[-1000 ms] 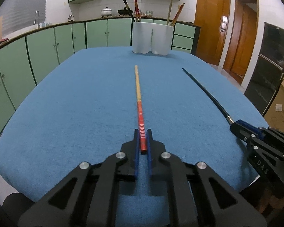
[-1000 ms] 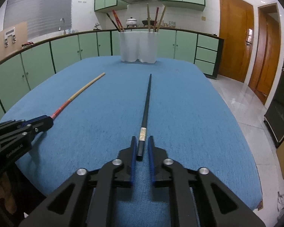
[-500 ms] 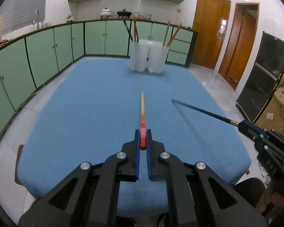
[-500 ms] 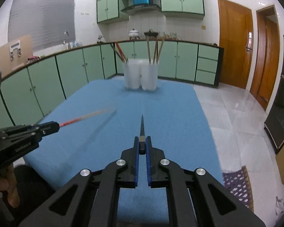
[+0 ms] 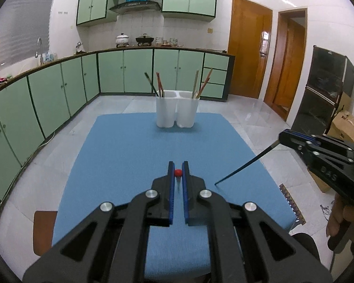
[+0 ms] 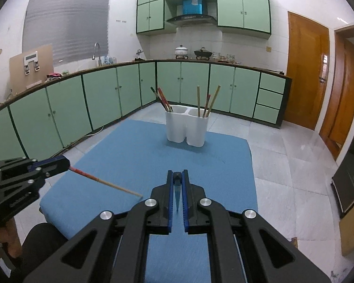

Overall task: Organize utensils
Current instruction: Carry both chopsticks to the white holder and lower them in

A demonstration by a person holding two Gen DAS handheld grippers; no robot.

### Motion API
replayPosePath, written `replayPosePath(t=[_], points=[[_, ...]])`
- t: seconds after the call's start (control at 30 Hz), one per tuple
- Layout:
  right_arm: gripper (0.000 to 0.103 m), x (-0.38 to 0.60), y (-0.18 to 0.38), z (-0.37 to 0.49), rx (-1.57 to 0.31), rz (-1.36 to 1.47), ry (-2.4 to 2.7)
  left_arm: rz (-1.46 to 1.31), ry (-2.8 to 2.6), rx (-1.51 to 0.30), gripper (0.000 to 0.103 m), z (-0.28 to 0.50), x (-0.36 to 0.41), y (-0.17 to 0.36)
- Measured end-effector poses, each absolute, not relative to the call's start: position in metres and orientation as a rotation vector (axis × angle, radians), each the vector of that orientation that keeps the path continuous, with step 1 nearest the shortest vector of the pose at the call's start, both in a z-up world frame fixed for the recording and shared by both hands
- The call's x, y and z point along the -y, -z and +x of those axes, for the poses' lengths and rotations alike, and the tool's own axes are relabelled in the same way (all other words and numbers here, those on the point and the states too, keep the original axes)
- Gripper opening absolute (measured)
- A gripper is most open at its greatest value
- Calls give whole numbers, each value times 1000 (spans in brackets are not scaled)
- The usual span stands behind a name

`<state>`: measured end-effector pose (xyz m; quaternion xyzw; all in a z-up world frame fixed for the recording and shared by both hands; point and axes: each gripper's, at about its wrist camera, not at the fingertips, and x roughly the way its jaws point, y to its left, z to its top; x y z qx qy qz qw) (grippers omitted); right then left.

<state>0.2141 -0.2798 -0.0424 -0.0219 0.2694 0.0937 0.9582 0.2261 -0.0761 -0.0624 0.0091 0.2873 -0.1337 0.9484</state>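
Note:
My left gripper (image 5: 177,172) is shut on the red end of a red-and-wood chopstick (image 5: 177,172), which hangs tip down; its shaft shows in the right wrist view (image 6: 106,183). My right gripper (image 6: 177,175) is shut on the top of a black chopstick (image 6: 177,193), also tip down; it shows in the left wrist view (image 5: 245,165). Both are held high above the blue table (image 5: 134,151). A white two-compartment holder (image 5: 177,110) stands at the table's far edge with several chopsticks in it; it also shows in the right wrist view (image 6: 186,127).
Green cabinets (image 5: 59,89) run along the left and back walls. Wooden doors (image 5: 250,47) and a black cabinet (image 5: 323,92) are on the right. A cardboard box (image 5: 344,127) sits on the tiled floor. A brown stool (image 5: 43,231) is at the table's near left corner.
Both grippers have lifted their chopsticks off the table and risen high. The chopsticks have swung from lying forward to hanging tip down. The holder now looks farther and lower.

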Motion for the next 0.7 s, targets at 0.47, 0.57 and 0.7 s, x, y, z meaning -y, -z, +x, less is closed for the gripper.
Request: replayPosePath(t=[0.47,0.57,0.7], points=[[6,273,17,251,-618,-98,-237,50,336,-599,5,261,79,30],[6,273,6,260,-627,-93,-243,43,361,-624,5,275,78,23],[6,276,-10,268,-628,-103,-250,46,377,-646,5,289,77,15]])
